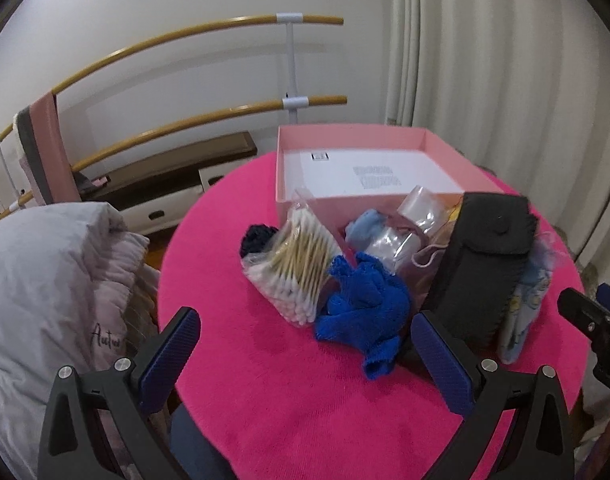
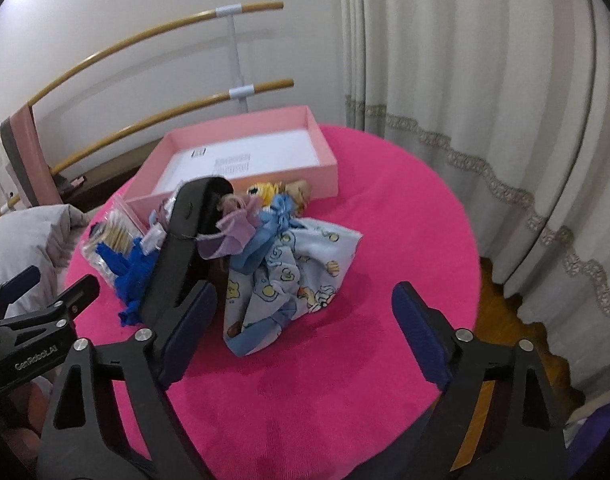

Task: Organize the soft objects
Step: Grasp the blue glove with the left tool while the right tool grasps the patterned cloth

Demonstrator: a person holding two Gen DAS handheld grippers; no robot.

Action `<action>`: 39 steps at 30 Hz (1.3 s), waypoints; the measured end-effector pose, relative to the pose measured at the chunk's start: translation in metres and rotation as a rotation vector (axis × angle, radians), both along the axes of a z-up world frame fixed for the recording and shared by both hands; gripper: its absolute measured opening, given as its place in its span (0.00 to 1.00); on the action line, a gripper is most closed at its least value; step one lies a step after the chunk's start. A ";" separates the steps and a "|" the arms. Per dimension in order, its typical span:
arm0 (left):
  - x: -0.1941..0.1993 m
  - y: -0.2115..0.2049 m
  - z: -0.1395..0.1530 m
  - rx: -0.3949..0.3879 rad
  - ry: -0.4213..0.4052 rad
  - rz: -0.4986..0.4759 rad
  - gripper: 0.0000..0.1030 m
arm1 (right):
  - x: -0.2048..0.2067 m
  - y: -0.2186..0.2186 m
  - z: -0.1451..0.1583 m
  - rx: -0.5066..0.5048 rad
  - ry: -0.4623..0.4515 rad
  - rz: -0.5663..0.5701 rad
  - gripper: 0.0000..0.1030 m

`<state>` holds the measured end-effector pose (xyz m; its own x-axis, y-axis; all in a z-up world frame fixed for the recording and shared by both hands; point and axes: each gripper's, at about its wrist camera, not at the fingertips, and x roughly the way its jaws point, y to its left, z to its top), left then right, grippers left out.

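A pile of soft things lies on the round pink table [image 1: 305, 400] in front of an open pink box [image 1: 345, 136]: a blue cloth [image 1: 361, 304], a bag of cotton swabs [image 1: 297, 268], a black felt pouch [image 1: 481, 264], a printed light-blue cloth [image 2: 289, 276]. My left gripper [image 1: 305, 356] stands open just short of the blue cloth, holding nothing. My right gripper [image 2: 305, 336] is open in front of the printed cloth, its left finger beside the black pouch [image 2: 181, 248]. The pink box [image 2: 241, 160] holds only a white sheet.
A pale curtain [image 2: 485, 120] hangs to the right. Wooden rails [image 1: 185, 44] run along the wall behind, with a pink and grey band draped on them. A grey quilted garment [image 1: 45, 280] lies left of the table. Wooden floor [image 2: 501, 292] shows past the table's right edge.
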<state>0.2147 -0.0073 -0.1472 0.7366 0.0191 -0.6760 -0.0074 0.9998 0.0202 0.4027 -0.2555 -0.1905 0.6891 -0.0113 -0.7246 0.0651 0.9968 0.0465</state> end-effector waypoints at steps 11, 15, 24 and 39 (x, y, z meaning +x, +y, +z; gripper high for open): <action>0.057 -0.006 -0.048 -0.042 0.099 -0.011 1.00 | 0.032 -0.006 -0.033 0.057 0.082 0.020 0.82; 0.075 -0.005 -0.061 -0.083 0.119 -0.018 0.97 | 0.043 -0.007 -0.041 0.070 0.095 0.034 0.82; 0.100 0.003 -0.076 -0.155 0.152 -0.043 0.85 | 0.055 -0.007 -0.046 0.120 0.110 0.063 0.80; 0.084 0.012 -0.064 -0.196 0.163 -0.129 0.40 | 0.033 -0.032 -0.032 0.169 0.074 0.044 0.52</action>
<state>0.2986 0.0048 -0.2108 0.6055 -0.2104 -0.7675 0.1077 0.9772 -0.1829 0.4361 -0.2879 -0.2227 0.6306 0.1440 -0.7626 0.0307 0.9772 0.2100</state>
